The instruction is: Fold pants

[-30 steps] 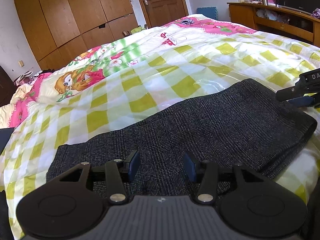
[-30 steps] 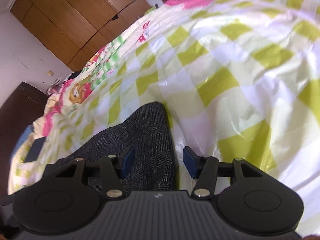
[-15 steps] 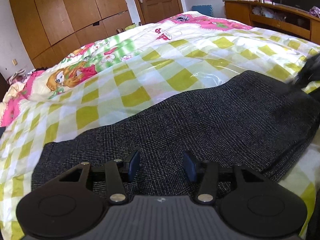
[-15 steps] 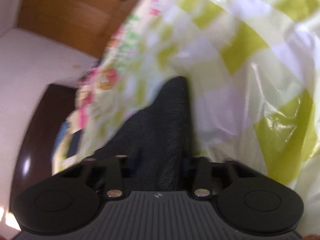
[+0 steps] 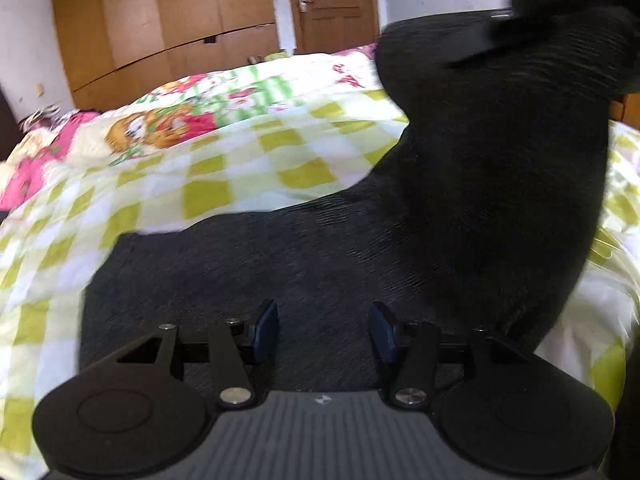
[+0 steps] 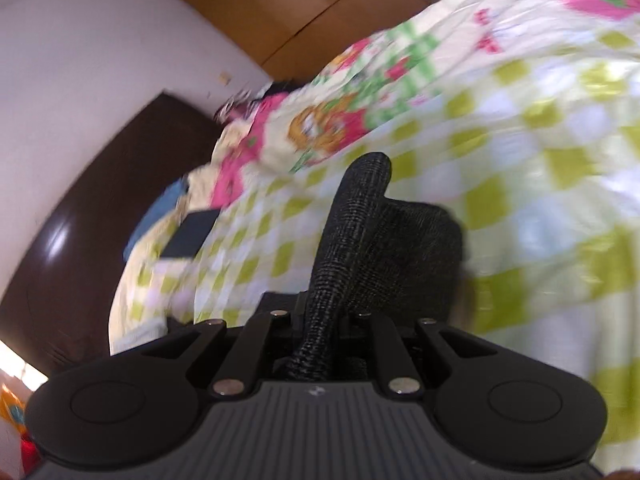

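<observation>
Dark grey checked pants (image 5: 320, 256) lie on a green-and-white checked bedspread (image 5: 224, 176). My left gripper (image 5: 323, 330) is open, low over the near part of the pants, holding nothing. My right gripper (image 6: 320, 320) is shut on one end of the pants (image 6: 356, 220) and holds it lifted off the bed. In the left wrist view that lifted end (image 5: 500, 140) rises at the right, with the right gripper (image 5: 560, 4) blurred at the top right.
A wooden wardrobe (image 5: 168, 20) and door (image 5: 332, 4) stand beyond the bed. A dark headboard (image 6: 80, 232) is at the left in the right wrist view, with a dark flat object (image 6: 192, 236) on the bed near it.
My right gripper has closed on the end of the pants and lifted it up and toward the left. My left gripper has stayed open over the near part.
</observation>
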{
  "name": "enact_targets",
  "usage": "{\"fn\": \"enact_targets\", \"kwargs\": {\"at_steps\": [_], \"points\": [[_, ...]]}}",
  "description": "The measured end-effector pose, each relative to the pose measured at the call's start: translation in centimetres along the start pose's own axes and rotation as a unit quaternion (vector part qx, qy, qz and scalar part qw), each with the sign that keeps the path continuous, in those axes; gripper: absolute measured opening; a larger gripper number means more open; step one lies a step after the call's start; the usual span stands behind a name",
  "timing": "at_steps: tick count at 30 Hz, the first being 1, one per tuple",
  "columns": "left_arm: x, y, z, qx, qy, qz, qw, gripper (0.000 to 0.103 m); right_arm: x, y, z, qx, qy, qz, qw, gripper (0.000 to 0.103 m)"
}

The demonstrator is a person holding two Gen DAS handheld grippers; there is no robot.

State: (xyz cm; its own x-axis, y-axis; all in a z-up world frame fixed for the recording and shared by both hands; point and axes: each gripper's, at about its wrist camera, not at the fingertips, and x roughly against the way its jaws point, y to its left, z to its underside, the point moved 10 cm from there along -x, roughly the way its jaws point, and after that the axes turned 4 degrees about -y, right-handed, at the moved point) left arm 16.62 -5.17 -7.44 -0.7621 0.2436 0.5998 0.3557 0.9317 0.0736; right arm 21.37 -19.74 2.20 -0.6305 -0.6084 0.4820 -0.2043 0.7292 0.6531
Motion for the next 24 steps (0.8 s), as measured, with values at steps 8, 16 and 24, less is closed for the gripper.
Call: {"fn": "enact_targets", "kwargs": {"at_steps": [8, 16, 24], "points": [[3.4, 6.4, 2.4, 0.002, -0.025, -0.059, 0.9979, 0.064, -9.6, 6.0, 3.7, 0.040, 0.065, 0.021, 0.997, 0.011], [3.4, 7.0, 3.5, 0.025, -0.031, -0.027, 0.9988, 0.068, -14.2, 10.4, 9.2, 0.182, 0.121, 0.082, 0.972, 0.011], [4.6, 7.5, 4.0, 0.059, -0.032, 0.001, 0.9977, 0.068, -15.4, 12.3, 12.2, 0.268, 0.160, 0.096, 0.945, 0.036]]}}
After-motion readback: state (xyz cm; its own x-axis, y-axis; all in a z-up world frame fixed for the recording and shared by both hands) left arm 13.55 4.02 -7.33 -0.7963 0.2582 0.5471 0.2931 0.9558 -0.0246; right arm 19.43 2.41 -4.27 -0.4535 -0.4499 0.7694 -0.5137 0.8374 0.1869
